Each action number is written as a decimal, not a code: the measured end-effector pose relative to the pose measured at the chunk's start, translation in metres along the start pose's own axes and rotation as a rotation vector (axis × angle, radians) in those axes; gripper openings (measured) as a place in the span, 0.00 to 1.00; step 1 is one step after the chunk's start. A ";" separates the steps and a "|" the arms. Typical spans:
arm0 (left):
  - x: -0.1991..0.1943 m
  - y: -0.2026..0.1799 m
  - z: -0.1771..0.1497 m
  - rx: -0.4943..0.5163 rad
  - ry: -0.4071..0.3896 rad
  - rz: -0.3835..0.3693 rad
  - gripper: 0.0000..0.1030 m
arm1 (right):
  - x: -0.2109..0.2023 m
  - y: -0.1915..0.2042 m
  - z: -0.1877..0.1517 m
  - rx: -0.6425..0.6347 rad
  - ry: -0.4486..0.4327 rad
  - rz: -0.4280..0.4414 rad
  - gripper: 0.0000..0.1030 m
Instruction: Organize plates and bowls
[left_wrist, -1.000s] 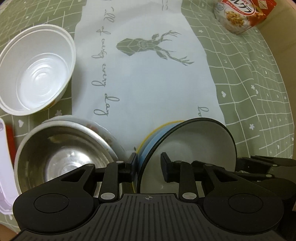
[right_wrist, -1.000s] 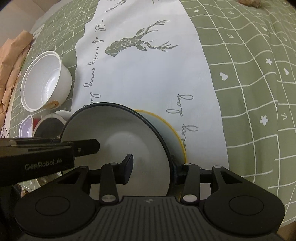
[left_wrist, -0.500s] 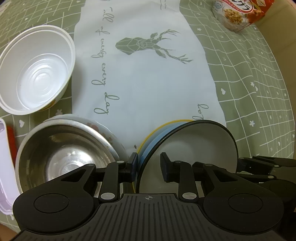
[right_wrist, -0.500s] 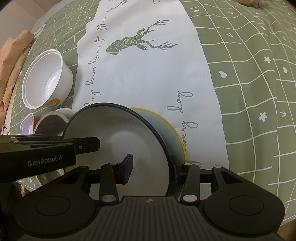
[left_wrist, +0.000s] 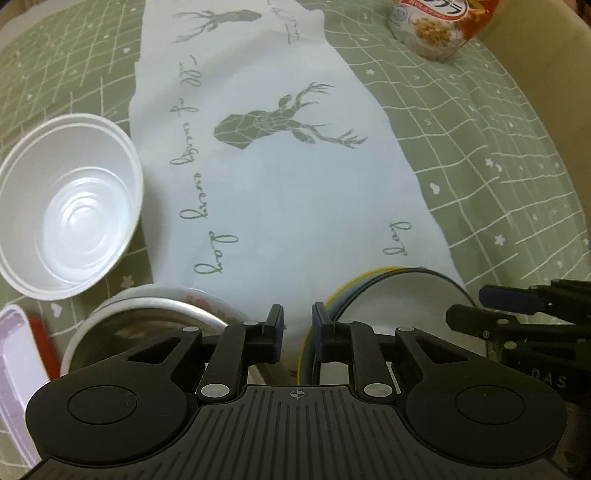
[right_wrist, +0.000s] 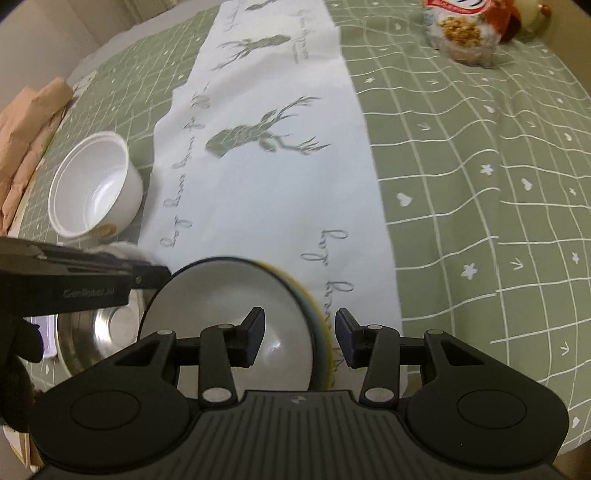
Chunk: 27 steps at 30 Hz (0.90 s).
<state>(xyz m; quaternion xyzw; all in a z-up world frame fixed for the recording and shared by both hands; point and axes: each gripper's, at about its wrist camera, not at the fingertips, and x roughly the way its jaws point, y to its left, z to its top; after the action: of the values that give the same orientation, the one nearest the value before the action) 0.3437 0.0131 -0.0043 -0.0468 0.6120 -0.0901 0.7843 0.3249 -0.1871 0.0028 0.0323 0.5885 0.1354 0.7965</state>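
Observation:
A dark-rimmed white bowl (right_wrist: 221, 295) sits nested in a blue bowl with a yellow rim (right_wrist: 319, 325). My right gripper (right_wrist: 299, 332) is shut on their wall, one finger inside and one outside, and holds the pair tilted. In the left wrist view the same pair (left_wrist: 399, 302) lies low right. My left gripper (left_wrist: 297, 323) is just left of it with its jaws closing to a narrow gap. Only cloth shows in that gap, and the pads press on nothing. A steel bowl (left_wrist: 147, 325) rests inside a flowered bowl at lower left. A white plastic bowl (left_wrist: 70, 221) stands further left.
A pale table runner (left_wrist: 277, 192) with deer prints crosses the green checked tablecloth (right_wrist: 480, 184). A cereal bag (left_wrist: 432, 26) lies at the far right. A lilac and red tray (left_wrist: 18, 354) is at the left edge, and brown paper (right_wrist: 29, 122) lies beyond it.
My left gripper's jaws have narrowed and no longer straddle the bowl rim. The right gripper has risen a little with the nested bowls. Both views now show more of the far table.

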 end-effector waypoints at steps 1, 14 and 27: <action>-0.002 0.003 0.001 -0.017 0.007 -0.014 0.19 | 0.000 -0.003 0.000 0.009 0.001 -0.002 0.41; 0.008 -0.014 0.000 0.137 0.075 -0.024 0.25 | 0.020 -0.021 -0.016 0.109 0.093 0.040 0.42; 0.058 0.001 -0.002 0.011 0.149 -0.101 0.36 | 0.062 -0.023 -0.025 0.197 0.231 0.189 0.48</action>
<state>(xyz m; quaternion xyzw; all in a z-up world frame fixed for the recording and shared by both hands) 0.3554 0.0030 -0.0605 -0.0662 0.6652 -0.1361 0.7311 0.3221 -0.1963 -0.0676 0.1497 0.6809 0.1543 0.7001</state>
